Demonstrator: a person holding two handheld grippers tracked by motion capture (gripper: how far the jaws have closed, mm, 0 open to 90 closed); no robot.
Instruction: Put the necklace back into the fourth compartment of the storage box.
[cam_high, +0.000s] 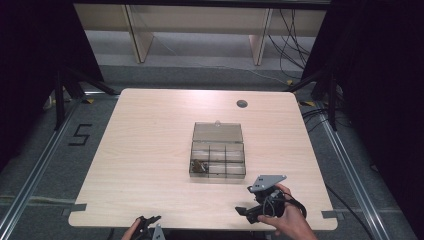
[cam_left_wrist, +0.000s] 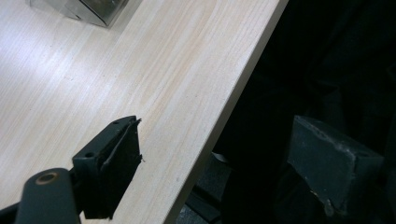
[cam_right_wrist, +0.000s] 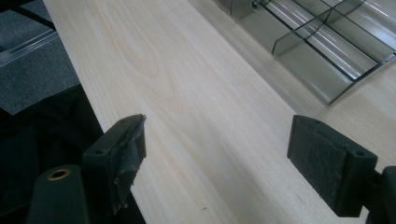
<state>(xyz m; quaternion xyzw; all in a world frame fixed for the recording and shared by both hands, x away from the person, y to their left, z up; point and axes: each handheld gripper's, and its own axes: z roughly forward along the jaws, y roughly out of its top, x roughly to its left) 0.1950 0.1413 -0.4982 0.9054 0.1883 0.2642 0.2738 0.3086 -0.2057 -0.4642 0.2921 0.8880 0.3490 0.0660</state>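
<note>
High view has your right claw low over the near edge of the counter, gripped in your hand, with the grey three-cornered plate riding on top. Your left claw is just peeking in at the bottom edge, hanging right at the counter's near rim. Out in the middle sits the clear compartment box, lid thrown back flat behind it, well apart from both claws. Something small and dark lies in its near-left compartment, possibly hardware, too small to call. Right gripper view: your jaws stand wide apart, nothing between them but bare wood, and the box shows up ahead with its dividers plain. Left gripper view: jaws wide apart too, holding nothing, one jaw over the wood, the other out past the counter's edge, a corner of the box far off.
</note>
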